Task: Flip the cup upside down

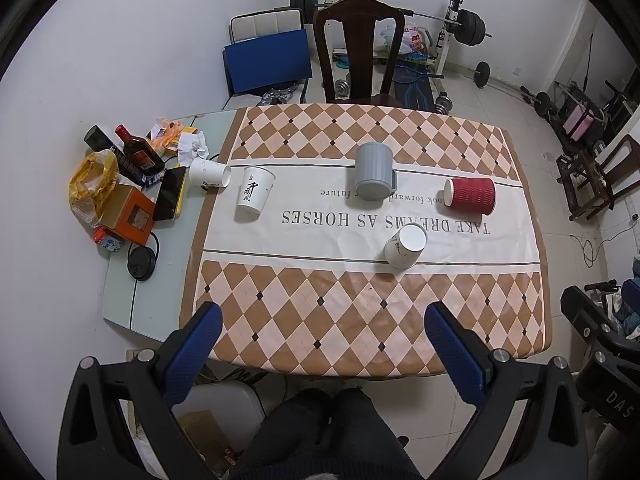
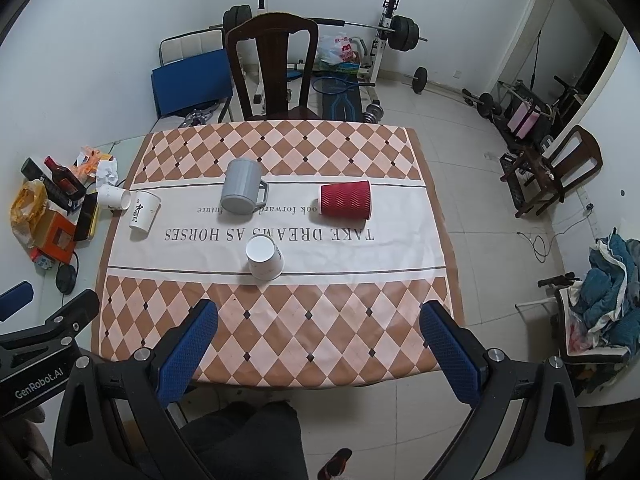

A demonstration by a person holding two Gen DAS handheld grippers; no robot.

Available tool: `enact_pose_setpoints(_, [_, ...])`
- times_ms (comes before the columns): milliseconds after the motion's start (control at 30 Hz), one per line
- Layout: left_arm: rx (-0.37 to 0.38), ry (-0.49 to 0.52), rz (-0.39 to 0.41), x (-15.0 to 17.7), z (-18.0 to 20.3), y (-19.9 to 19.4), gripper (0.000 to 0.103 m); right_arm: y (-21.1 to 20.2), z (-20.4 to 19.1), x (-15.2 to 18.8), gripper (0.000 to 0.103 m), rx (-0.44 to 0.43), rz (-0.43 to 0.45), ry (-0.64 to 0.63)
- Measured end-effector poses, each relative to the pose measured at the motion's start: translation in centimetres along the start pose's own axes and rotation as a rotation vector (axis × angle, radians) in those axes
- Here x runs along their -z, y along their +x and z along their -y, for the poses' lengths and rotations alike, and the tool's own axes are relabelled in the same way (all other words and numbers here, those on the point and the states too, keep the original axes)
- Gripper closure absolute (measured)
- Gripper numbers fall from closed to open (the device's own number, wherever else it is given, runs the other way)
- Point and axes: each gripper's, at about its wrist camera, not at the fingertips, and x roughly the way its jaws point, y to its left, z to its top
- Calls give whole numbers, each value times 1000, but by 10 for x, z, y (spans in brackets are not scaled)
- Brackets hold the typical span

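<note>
On the checked tablecloth [image 1: 320, 320] several cups stand or lie. A white paper cup with black writing [image 1: 255, 193] [image 2: 143, 211] stands upright at the left. A plain white cup [image 1: 209, 173] [image 2: 114, 197] lies on its side by the cloth's left edge. A grey mug [image 1: 374, 176] [image 2: 241, 192] stands upside down. A red ribbed cup [image 1: 471, 196] [image 2: 346, 200] lies on its side. A white cup [image 1: 405, 246] [image 2: 264, 257] stands upside down nearer me. My left gripper [image 1: 322, 328] and right gripper [image 2: 318, 326] are open, empty, above the near table edge.
Clutter sits on the bare table left of the cloth: a dark bottle [image 1: 138, 150], an orange box [image 1: 130, 216], a yellow bag [image 1: 90, 184], a phone [image 1: 170, 194]. A dark wooden chair [image 1: 358, 52] stands behind the table. Weights and a bench fill the back.
</note>
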Motion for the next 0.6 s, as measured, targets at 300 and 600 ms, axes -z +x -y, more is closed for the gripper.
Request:
enact_pose_setpoints(300, [1,-1,-1,-1,-1,0,0,0,0,-2,1,3,-3,4])
enact_pose_setpoints(600, [0,-5,1,-1,0,0,0,-1,-2,-1,1,4,1,0])
